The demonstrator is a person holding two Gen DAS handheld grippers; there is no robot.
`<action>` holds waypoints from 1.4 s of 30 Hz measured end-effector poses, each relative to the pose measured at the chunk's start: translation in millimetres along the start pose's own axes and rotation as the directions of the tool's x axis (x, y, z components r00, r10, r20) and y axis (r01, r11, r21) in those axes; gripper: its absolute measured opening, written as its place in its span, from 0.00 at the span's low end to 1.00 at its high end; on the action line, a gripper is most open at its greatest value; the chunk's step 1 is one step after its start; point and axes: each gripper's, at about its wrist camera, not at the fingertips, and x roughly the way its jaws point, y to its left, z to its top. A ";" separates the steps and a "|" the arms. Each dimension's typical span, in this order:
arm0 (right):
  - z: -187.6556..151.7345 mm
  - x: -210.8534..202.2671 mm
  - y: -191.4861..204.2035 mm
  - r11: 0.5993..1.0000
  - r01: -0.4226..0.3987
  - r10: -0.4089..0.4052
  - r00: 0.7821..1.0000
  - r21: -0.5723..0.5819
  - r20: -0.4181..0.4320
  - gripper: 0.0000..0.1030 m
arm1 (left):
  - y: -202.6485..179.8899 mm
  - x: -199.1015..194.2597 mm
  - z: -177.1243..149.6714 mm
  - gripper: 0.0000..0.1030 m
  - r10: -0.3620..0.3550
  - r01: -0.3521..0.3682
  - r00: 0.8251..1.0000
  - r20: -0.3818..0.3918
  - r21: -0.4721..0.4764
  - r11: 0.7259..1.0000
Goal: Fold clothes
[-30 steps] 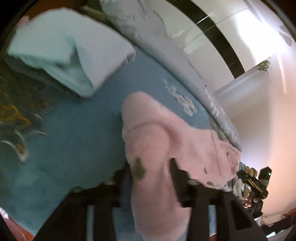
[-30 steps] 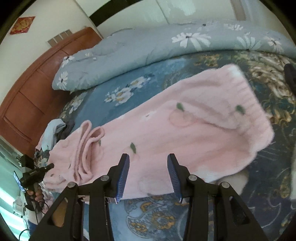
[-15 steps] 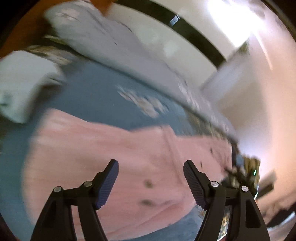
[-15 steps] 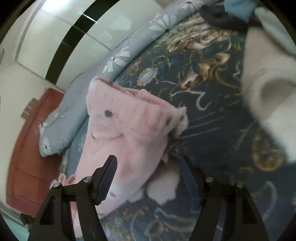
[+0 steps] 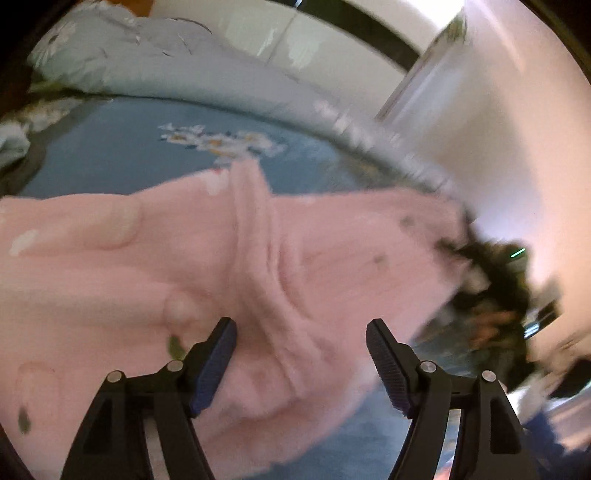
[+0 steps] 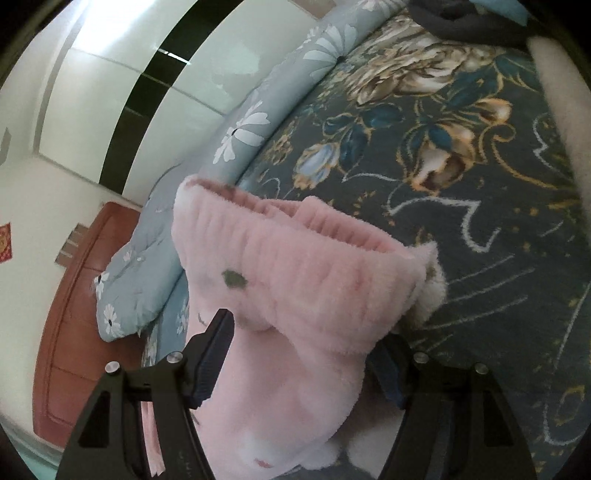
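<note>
A pink fleece garment (image 5: pixel 147 266) with small green dots lies spread across the blue sheet (image 5: pixel 110 155), a thick fold running down its middle. My left gripper (image 5: pixel 301 363) hovers open just over that fold, holding nothing. In the right wrist view the garment's ribbed hem (image 6: pixel 295 258) bulges up close in front. My right gripper (image 6: pixel 301 363) is open wide with the pink cloth lying between its fingers; the right finger is partly hidden behind the fleece.
A grey-blue quilt with white flowers (image 6: pixel 258 122) runs along the far side of the bed. A dark floral blanket (image 6: pixel 461 166) covers the right part. A white garment (image 6: pixel 561 92) and dark clothes (image 6: pixel 461 18) lie at the far right. A wooden headboard (image 6: pixel 74 332) stands on the left.
My left gripper let go of the pink cloth and opened wide, and its view swung along the garment. My right gripper opened wider and moved to the hem end.
</note>
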 end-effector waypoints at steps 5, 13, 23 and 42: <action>2.0 -10.5 30.7 0.998 0.045 -0.043 0.999 -0.048 0.029 0.29 | 24.0 -65.8 0.1 0.74 -0.049 0.059 0.988 0.150 -0.068 0.996; -13.1 -47.8 142.0 0.954 0.031 0.001 0.994 -0.298 0.108 0.16 | 92.8 -137.7 -18.2 0.74 -0.030 0.109 0.951 0.308 -0.242 0.964; -124.6 -42.7 345.4 0.696 -0.157 0.197 0.980 -0.701 -0.023 0.16 | 156.9 -188.1 -55.3 0.74 0.035 0.149 0.910 0.414 -0.404 0.903; -385.1 55.6 337.9 0.152 -0.279 -0.124 0.946 -0.948 -0.298 0.34 | 187.3 -205.4 -74.8 0.74 0.041 0.194 0.900 0.433 -0.483 0.854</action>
